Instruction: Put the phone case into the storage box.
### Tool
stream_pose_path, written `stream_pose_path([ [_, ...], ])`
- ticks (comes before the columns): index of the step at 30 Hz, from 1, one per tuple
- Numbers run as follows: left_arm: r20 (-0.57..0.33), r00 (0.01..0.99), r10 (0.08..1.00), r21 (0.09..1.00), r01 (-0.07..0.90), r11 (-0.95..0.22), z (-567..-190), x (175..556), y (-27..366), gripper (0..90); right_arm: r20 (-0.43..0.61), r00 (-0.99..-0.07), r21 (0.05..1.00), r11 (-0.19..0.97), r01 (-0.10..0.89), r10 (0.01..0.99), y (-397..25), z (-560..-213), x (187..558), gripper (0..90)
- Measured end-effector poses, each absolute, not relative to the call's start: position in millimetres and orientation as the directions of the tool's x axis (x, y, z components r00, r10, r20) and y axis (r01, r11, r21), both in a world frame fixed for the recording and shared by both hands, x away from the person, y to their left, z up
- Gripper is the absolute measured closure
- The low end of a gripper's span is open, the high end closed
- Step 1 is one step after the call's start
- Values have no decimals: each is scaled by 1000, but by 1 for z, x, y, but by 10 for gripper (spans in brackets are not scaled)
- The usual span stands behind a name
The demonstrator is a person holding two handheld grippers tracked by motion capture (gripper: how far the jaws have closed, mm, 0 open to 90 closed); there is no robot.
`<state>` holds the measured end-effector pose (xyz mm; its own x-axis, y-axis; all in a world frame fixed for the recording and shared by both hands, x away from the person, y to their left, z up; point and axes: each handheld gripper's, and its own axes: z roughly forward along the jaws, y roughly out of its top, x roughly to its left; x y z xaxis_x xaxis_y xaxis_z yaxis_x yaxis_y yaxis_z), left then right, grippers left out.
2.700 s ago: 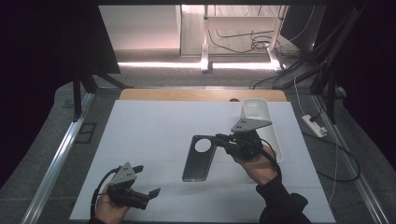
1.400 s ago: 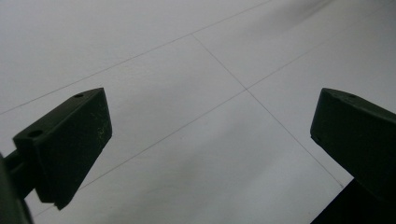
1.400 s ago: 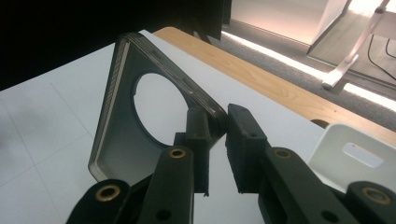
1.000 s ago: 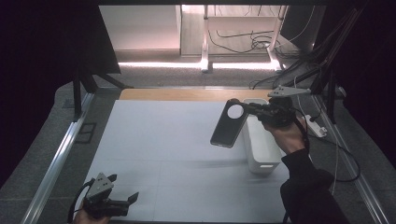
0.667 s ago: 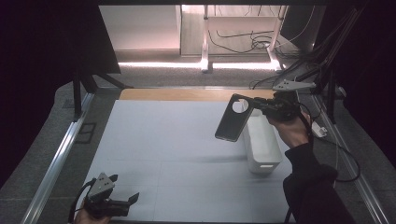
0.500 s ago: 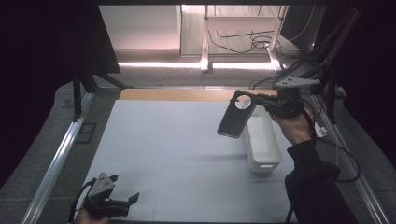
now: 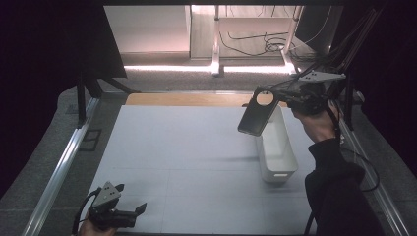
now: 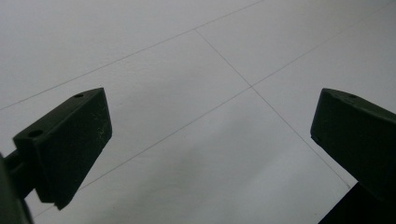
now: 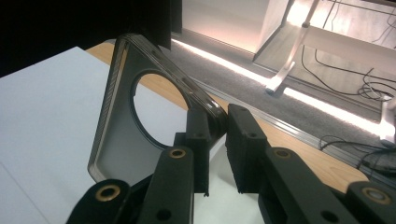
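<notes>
Lifted since the start off the bench point(image 7: 196, 147), the phone case point(image 7: 257, 112), then carried right and away toward the far edge; now hanging in the air over the far end of the white bin point(image 7: 277, 147), tilted, round camera hole uppermost; pinched at its upper corner by the right tongs point(image 7: 275, 96), jaws pressed onto the case rim from both sides, seen close in the right gripper view as case point(image 9: 140, 116) clamped between tongs point(image 9: 217, 128); grey plate atop those tongs, hand and dark sleeve point(image 7: 339, 191) behind, reaching in from the right; bin lying lengthwise along the bench's right side, touching the white sheet, just below the case; wooden strip point(image 7: 187, 100) along the far edge of the bench; pulled back since the start to the near left corner, the left tongs point(image 7: 133, 211), low over the sheet, jaws spread wide with nothing between, in the left gripper view likewise spread point(image 8: 210, 140) over bare white surface crossed by thin lines; well apart from case and bin.
</notes>
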<state>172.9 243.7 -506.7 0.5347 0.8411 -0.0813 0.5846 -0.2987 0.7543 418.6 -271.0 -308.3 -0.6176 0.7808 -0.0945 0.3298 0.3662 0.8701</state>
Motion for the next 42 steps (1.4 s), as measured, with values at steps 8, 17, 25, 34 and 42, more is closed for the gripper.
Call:
stream_pose_path([
  [8, -87, 533, 842, 755, 586, -294, -507, 173, 244, 0, -116, -596, 866, 375, 330, 794, -283, -307, 429, 785],
  [17, -85, 533, 842, 754, 587, -295, -507, 173, 244, 0, -122, -568, 864, 369, 343, 814, -300, -309, 440, 784],
  [25, -83, 529, 845, 752, 590, -295, -507, 174, 244, 0, -140, -550, 855, 381, 351, 823, -309, -311, 452, 785],
  [34, -82, 528, 845, 748, 592, -298, -507, 174, 243, 0, -156, -537, 851, 389, 354, 829, -317, -314, 463, 784],
  [42, -87, 524, 847, 750, 594, -290, -507, 174, 244, 0, -168, -519, 847, 392, 359, 838, -324, -319, 473, 785],
])
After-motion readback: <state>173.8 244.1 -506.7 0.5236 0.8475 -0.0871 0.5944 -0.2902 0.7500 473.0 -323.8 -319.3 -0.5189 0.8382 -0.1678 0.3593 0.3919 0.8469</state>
